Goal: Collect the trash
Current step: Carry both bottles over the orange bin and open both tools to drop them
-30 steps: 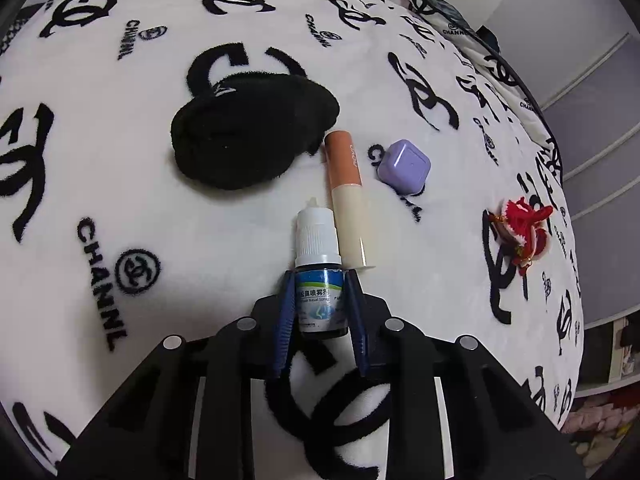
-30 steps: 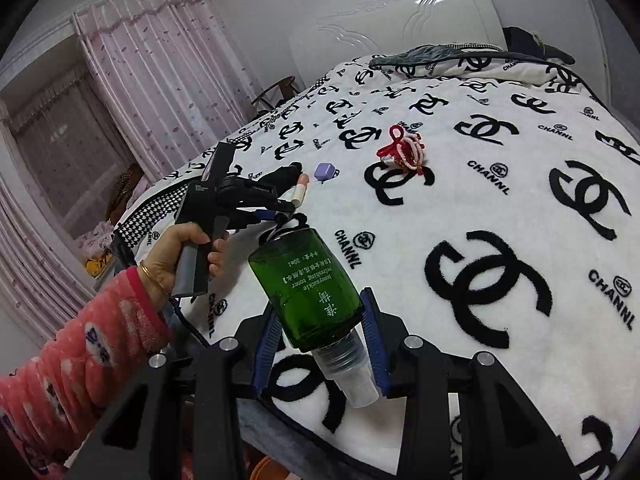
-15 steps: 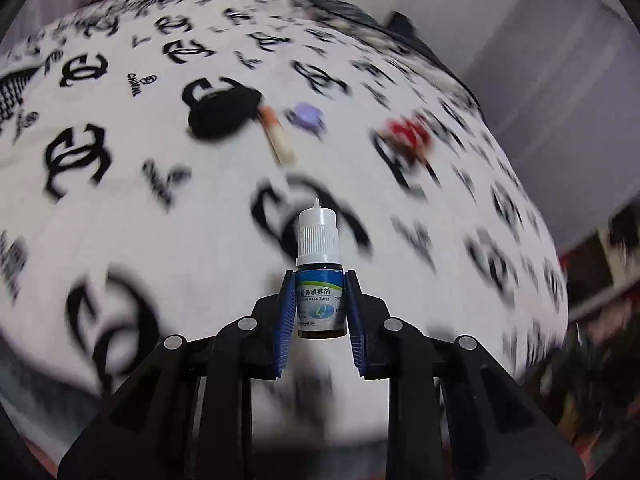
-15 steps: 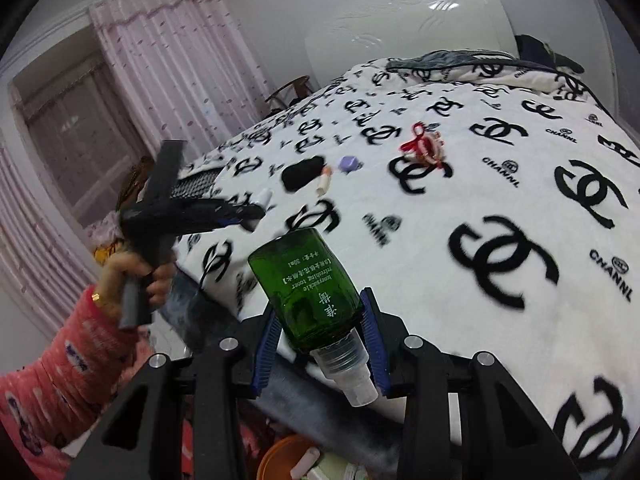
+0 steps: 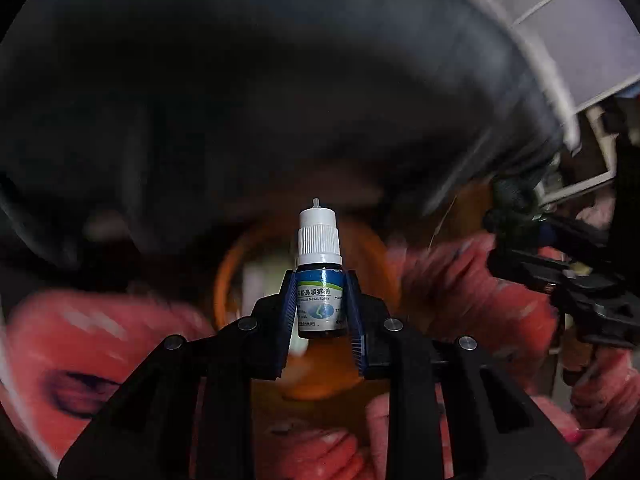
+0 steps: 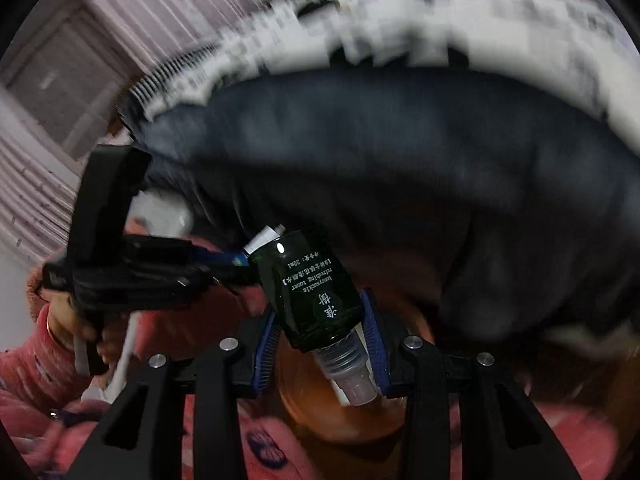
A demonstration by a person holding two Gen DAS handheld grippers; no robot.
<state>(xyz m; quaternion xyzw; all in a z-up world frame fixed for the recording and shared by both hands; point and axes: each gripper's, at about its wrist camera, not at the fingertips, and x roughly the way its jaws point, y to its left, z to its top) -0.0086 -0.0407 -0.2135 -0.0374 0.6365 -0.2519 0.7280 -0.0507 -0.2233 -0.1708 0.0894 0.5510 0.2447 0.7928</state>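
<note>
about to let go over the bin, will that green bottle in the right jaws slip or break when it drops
The green bottle hangs tilted, cap end down, in the right gripper, so it will probably tumble on release. Its glossy, rounded body looks slippery. It seems rigid; whether glass or plastic is unclear, but the orange bin sits close below, so breakage looks unlikely.

Blue-labelled, white-capped spray bottle (image 5: 319,280), dark green toner bottle (image 6: 316,300) (white lettering), orange bin (image 5: 228,280).
</note>
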